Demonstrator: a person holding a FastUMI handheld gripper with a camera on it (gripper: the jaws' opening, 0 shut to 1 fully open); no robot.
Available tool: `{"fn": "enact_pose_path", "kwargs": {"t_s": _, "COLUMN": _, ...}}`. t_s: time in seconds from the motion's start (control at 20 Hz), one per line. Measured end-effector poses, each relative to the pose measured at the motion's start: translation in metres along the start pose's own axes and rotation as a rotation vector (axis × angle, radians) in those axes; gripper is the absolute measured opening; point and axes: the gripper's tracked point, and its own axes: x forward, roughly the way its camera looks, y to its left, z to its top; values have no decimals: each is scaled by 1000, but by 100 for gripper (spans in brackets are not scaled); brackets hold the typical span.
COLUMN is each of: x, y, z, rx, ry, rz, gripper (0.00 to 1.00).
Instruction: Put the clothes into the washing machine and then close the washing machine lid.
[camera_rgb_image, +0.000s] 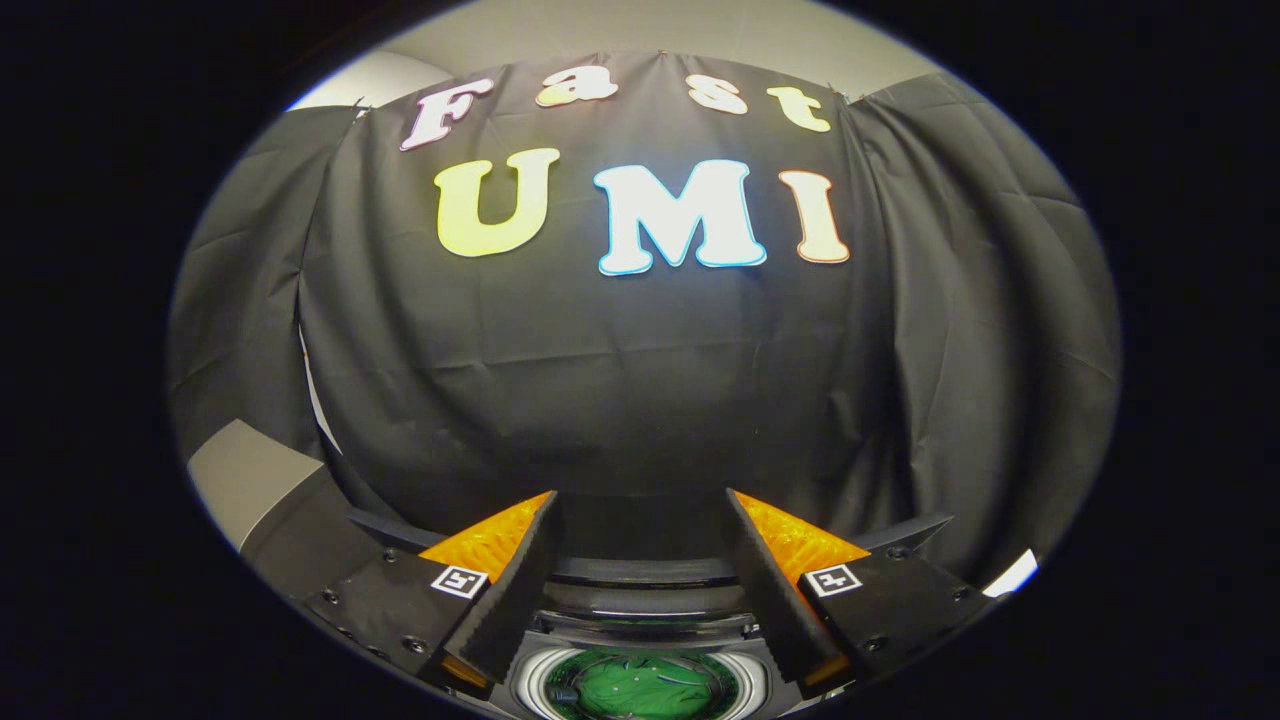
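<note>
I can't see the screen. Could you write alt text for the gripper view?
The gripper is open, its two fingers spread with nothing between them, facing the booth's black cloth wall. Low between the fingers is the round white-rimmed washing machine opening with green cloth inside.

The booth wall (640, 380) is hanging as matt black cloth, creased and falling in soft folds. The fingers (520, 580) are showing rough, ribbed pads on their inner faces, with smooth hard plates carrying small paper-like square markers (459, 581). Between them, the washing machine (640, 625) is showing glossy plastic around its round opening, and green cloth (640, 690) is lying crumpled inside.
</note>
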Motion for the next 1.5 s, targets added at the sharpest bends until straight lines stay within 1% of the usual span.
{"fn": "enact_pose_path", "kwargs": {"t_s": 0.55, "x": -45, "y": 5, "z": -27, "rx": -8, "ry": -21, "rz": 16, "gripper": 99}}
{"fn": "enact_pose_path", "kwargs": {"t_s": 0.95, "x": -70, "y": 7, "z": -53, "rx": -4, "ry": 0, "rz": 34, "gripper": 99}}
{"fn": "enact_pose_path", "kwargs": {"t_s": 1.15, "x": -79, "y": 9, "z": -71, "rx": -1, "ry": 52, "rz": 59, "gripper": 99}}
{"fn": "enact_pose_path", "kwargs": {"t_s": 1.25, "x": -83, "y": 5, "z": -100, "rx": -17, "ry": 132, "rz": 48, "gripper": 98}}
{"fn": "enact_pose_path", "kwargs": {"t_s": 1.35, "x": -89, "y": 8, "z": -115, "rx": -7, "ry": 141, "rz": 59, "gripper": 98}}
{"fn": "enact_pose_path", "kwargs": {"t_s": 1.5, "x": -94, "y": 17, "z": -126, "rx": 12, "ry": 156, "rz": 68, "gripper": 98}}
